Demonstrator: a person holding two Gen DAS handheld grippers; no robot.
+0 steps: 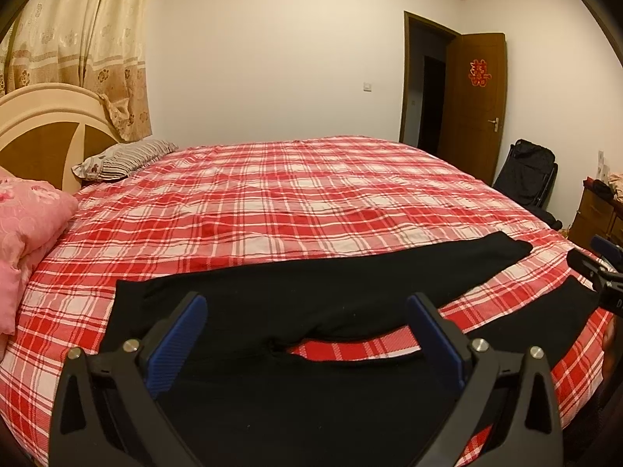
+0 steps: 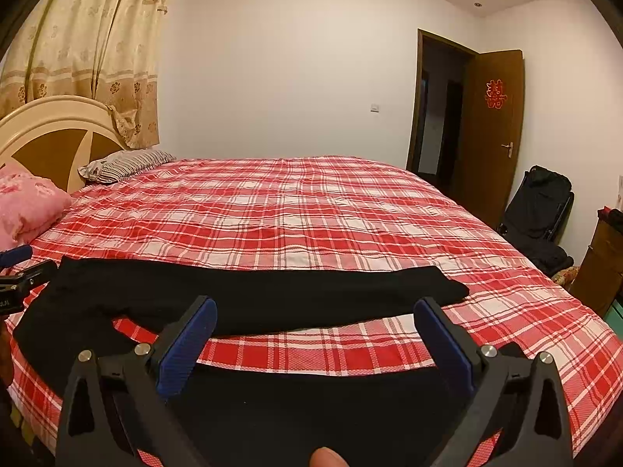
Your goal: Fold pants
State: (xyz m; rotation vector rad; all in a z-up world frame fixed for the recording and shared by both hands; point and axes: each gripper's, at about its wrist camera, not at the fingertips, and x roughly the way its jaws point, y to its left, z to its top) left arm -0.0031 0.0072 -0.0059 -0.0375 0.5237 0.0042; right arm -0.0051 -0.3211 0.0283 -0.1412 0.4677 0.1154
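Black pants lie spread on the red plaid bed, legs apart, waist end at the left. In the left wrist view my left gripper is open and empty above the crotch and waist part. In the right wrist view the pants show one leg across the middle and the other leg under my right gripper, which is open and empty above the near leg. The right gripper shows at the right edge of the left wrist view. The left gripper shows at the left edge of the right wrist view.
The red plaid bed fills both views. A pink quilt and a striped pillow lie by the headboard at the left. A black chair, a wooden cabinet and an open door stand at the right.
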